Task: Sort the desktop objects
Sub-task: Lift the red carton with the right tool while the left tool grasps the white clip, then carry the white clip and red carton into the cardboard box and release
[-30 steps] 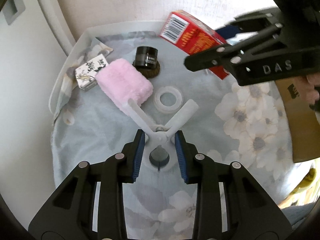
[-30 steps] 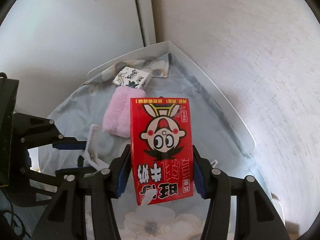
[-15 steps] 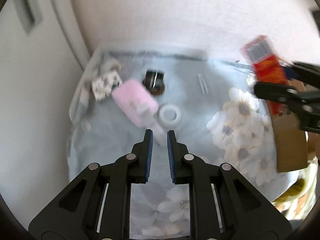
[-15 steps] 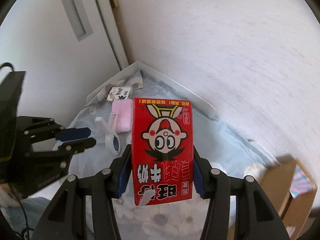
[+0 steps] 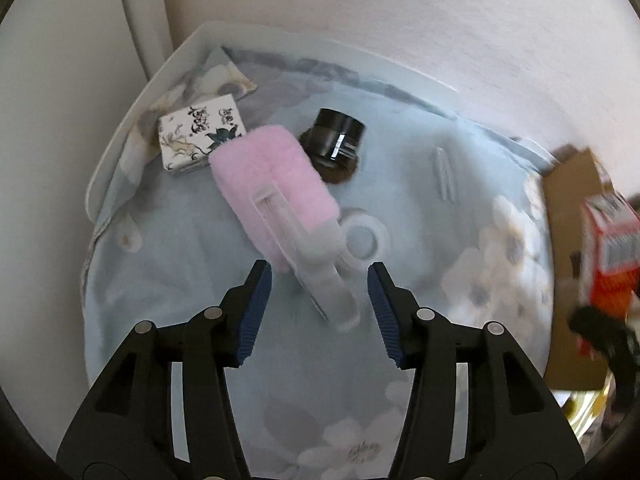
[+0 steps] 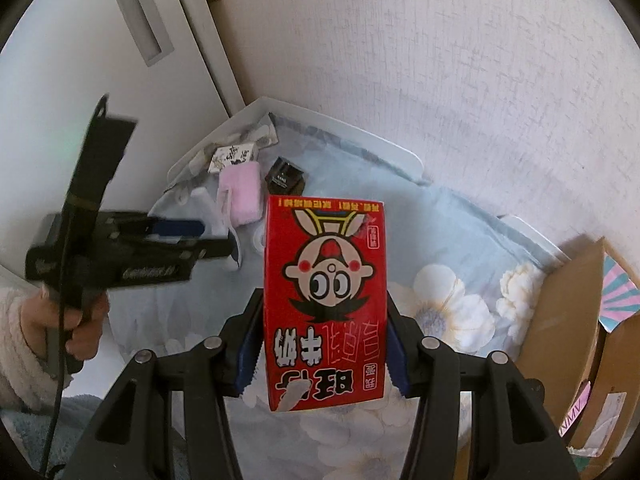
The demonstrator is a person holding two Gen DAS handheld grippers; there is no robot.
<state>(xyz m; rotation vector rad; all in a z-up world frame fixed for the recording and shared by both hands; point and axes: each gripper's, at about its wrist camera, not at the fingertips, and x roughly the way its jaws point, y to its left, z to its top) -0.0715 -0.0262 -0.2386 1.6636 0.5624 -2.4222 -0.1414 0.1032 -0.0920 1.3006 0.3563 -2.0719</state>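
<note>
Red carton aloft in one gripper, a white clip loose under the other

The right gripper (image 6: 322, 354) clamps the red carton (image 6: 325, 300) by its sides, low in the frame, above the flowered tabletop (image 5: 168, 300). The left gripper (image 5: 320, 300) has just been opening; the white clip (image 5: 308, 256) sits between its pads, untouched. If that clip rolls it could nudge the pink pad (image 5: 272, 180) or the white ring (image 5: 366, 238). The carton may slip or crush on its way to the cardboard box (image 6: 576, 320) at right.
</note>
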